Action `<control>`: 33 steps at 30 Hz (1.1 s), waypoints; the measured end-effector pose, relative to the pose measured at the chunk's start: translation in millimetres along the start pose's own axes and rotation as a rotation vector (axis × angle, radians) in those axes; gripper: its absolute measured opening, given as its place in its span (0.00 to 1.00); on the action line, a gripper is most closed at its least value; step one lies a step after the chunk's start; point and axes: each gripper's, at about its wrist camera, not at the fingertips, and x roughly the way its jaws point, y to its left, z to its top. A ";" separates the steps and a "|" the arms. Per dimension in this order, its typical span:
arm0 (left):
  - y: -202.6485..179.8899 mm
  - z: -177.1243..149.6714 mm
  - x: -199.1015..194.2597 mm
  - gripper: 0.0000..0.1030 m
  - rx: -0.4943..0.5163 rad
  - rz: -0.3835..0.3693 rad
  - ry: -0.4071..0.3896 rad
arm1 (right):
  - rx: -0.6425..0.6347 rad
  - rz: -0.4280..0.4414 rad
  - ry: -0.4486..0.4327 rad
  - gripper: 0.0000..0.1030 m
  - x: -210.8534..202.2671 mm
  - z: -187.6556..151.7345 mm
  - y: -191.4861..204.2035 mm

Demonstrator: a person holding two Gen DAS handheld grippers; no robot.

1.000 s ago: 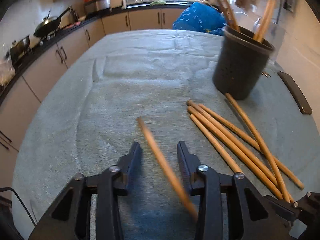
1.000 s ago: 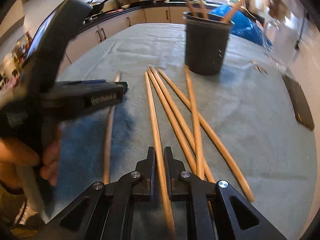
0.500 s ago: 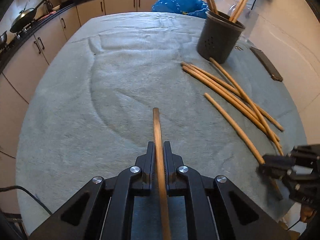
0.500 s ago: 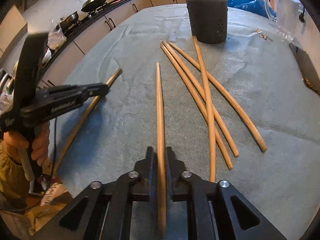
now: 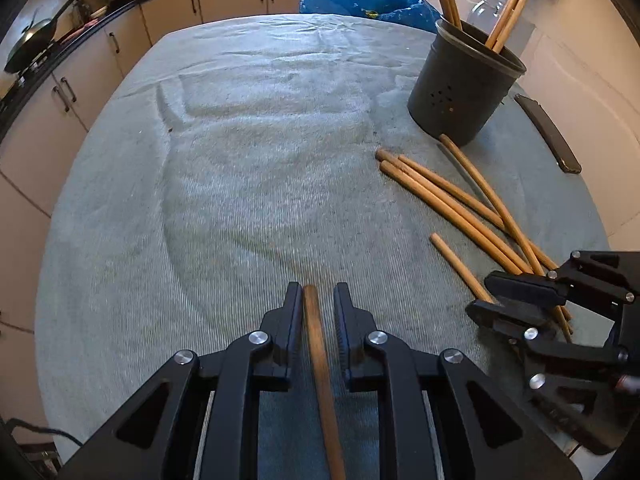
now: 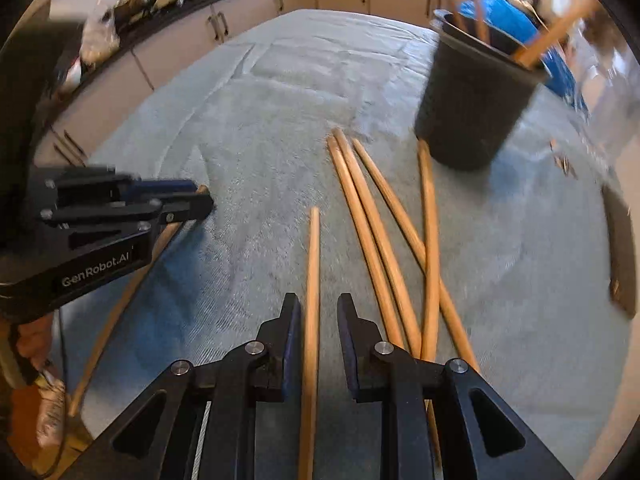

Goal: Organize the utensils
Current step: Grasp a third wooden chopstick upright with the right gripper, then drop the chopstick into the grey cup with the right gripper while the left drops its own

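Left hand-held gripper [image 5: 317, 300]: jaws just eased open, narrow gap, one stick [image 5: 320, 352] lying between, pads not pressing. Right hand-held gripper [image 6: 317, 312]: same, jaws just opening, another stick [image 6: 312, 300] loose between. Four loose sticks [image 6: 376, 232] beside it. Beyond, black cup [image 5: 460, 92] holds upright sticks. Grey cloth [image 5: 260, 160] covers tabletop; kitchen cabinets [image 5: 224, 0] behind.

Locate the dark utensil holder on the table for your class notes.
In the left wrist view the dark utensil holder stands upright at the table's far right, holding several wooden sticks, just beyond the loose sticks lying on the cloth.
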 end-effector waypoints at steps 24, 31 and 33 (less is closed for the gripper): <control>6.5 -36.6 -140.9 0.06 -0.127 -0.068 -0.431 | 0.173 0.089 -0.404 0.06 -113.3 -24.9 -13.3; -14.5 -50.6 -173.5 0.06 -0.129 -0.051 -0.532 | 0.230 0.090 -0.513 0.06 -146.0 -54.3 -11.6; -20.0 -55.9 -184.6 0.06 -0.131 -0.046 -0.559 | 0.241 0.094 -0.530 0.06 -151.7 -61.0 -15.2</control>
